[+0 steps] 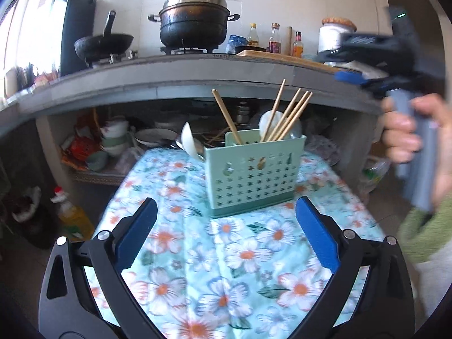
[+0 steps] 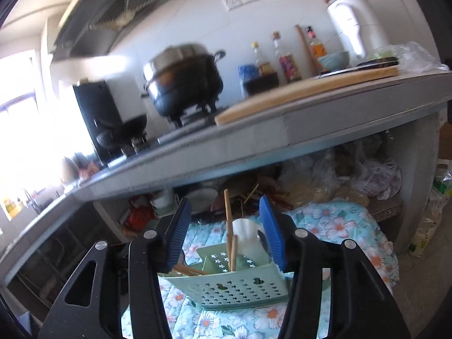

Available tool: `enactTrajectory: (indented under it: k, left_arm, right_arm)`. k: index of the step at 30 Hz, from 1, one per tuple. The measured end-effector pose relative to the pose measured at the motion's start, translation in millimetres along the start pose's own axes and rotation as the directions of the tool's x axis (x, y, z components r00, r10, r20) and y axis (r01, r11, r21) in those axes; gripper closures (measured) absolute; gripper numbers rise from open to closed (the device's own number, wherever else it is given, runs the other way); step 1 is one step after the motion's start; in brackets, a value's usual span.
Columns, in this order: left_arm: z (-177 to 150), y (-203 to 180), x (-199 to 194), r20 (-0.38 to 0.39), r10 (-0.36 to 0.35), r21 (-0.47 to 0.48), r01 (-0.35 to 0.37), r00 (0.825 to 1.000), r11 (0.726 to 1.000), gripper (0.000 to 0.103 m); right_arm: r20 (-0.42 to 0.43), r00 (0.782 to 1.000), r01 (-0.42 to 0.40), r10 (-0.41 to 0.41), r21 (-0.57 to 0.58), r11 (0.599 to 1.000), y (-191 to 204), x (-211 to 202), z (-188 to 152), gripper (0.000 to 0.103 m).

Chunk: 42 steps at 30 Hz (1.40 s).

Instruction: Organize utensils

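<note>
**A:** so what's the left tool (image 1: 226, 231) doing here?

**B:** wide open — its two blue pads (image 1: 137, 233) sit far apart at the bottom of its own view, nothing between them, tilted a bit downward.

**A:** and the right one?

**B:** the right tool (image 2: 226, 234) is partly open, pads about half as far apart as the left's, not pressing on anything. From the left camera you can see it up on the right side, blurry — the person's right hand (image 1: 406, 135) is wrapped around its grey handle, green sleeve (image 1: 423, 231) below the wrist.
</note>
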<state>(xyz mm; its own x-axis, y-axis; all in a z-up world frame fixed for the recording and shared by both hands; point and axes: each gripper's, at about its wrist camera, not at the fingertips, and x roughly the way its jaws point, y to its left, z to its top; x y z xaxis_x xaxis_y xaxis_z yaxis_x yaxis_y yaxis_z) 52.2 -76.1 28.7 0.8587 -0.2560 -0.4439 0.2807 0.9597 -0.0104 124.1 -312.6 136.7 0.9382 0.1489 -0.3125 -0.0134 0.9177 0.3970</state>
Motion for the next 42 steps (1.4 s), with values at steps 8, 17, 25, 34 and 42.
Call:
enactTrajectory:
  k: [8, 17, 25, 34, 42]
  left_arm:
    - [10, 4, 7, -0.042, 0.097, 0.019, -0.096, 0.994, 0.995, 0.009]
    - [21, 17, 18, -0.123, 0.243, -0.053, -0.251, 0.962, 0.967, 0.009]
    - [23, 33, 15, -0.160, 0.331, -0.110, -0.350, 0.930, 0.930, 0.009]
    - [23, 44, 15, -0.187, 0.355, -0.140, -0.383, 0.916, 0.913, 0.009]
    - [22, 43, 15, -0.182, 0.359, -0.139, -0.385, 0.915, 0.912, 0.009]
  right_arm:
    - [-0.104, 0.968, 0.212, -0.227, -0.139, 0.967, -1, -43, -60, 0.026]
    - [-0.218, 0.882, 0.354, -0.418, -0.279, 0.893, 18, -24, -126, 0.022]
    - [-0.200, 0.876, 0.362, -0.440, -0.331, 0.872, 28, -22, -129, 0.017]
    - [-0.215, 0.861, 0.389, -0.462, -0.308, 0.868, 21, -22, -128, 0.016]
    - [-0.213, 0.863, 0.385, -0.458, -0.311, 0.869, 24, -21, -127, 0.016]
